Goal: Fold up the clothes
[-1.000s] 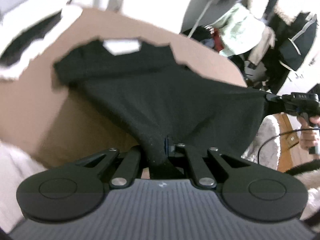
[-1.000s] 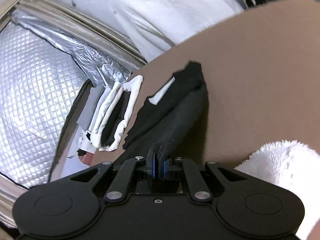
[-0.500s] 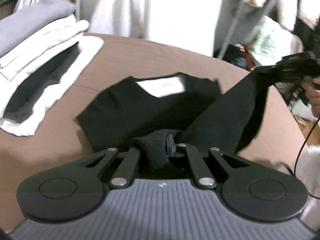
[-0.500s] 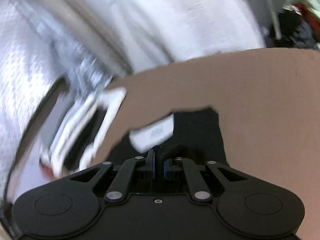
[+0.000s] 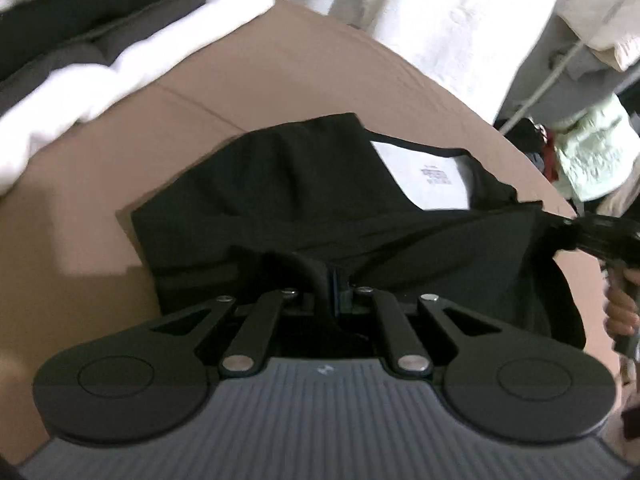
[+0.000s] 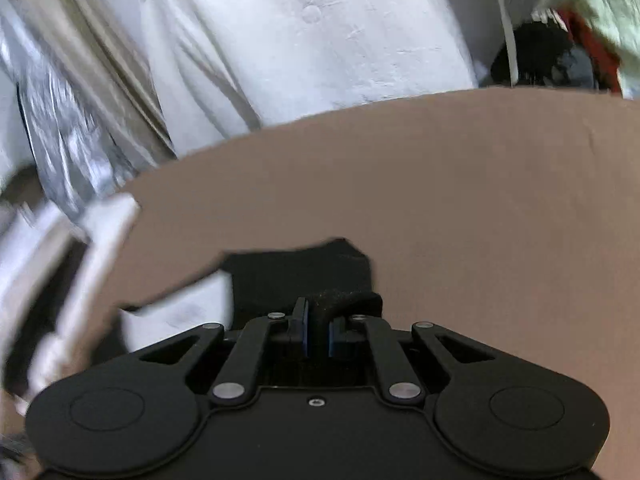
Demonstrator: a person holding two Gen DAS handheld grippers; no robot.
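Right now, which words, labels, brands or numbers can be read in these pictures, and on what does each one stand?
White neck label inside the black T-shirt: a few lines of dark print, too small and blurred to read.
Left gripper body: a small pale mark, not readable.
Right wrist view: no readable text.

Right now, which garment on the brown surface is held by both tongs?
The black T-shirt with the white neck label, lying mid-surface; both the left tongs and right tongs pinch it. The folded white-and-dark stack lies untouched.

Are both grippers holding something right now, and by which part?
Yes. The left gripper and right gripper each pinch a bunched edge of the black T-shirt; which edge cannot be told.
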